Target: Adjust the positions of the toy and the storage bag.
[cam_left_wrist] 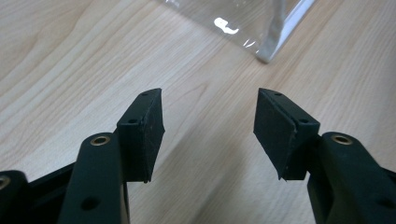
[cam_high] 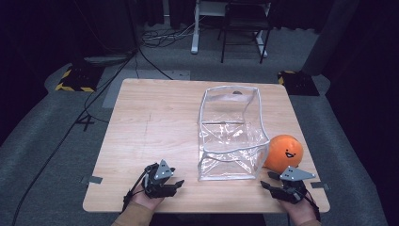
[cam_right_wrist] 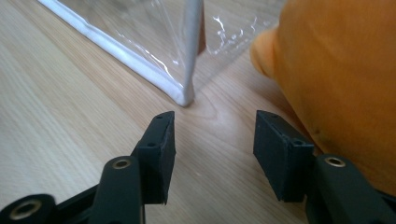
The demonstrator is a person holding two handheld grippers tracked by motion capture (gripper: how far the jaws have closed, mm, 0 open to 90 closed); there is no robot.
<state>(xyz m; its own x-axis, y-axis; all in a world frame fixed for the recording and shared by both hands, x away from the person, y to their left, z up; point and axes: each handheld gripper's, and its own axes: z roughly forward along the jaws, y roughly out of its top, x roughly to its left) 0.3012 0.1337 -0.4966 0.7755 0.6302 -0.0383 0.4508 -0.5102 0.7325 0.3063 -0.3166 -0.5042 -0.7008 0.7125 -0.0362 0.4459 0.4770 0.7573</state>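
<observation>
Nothing started yet. Orange plush ball (cam_high: 283,153) loose near worktop (cam_high: 155,122) right edge, touching clear zip pouch (cam_high: 230,136) (empty, mid-worktop). Left gripper (cam_high: 175,184) and right gripper (cam_high: 269,185) at near edge, jaws wide apart, holding nothing. Grasp and bagging remain, probably.

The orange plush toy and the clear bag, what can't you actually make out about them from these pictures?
- Orange plush toy: in the high view the clear bag covers its left edge; in the right gripper view the frame edge cuts it off.
- Whether toy and bag touch: unclear.
- Dark mark at the bag's far rim: too small to identify.
- Left gripper view: just a bag corner.
</observation>
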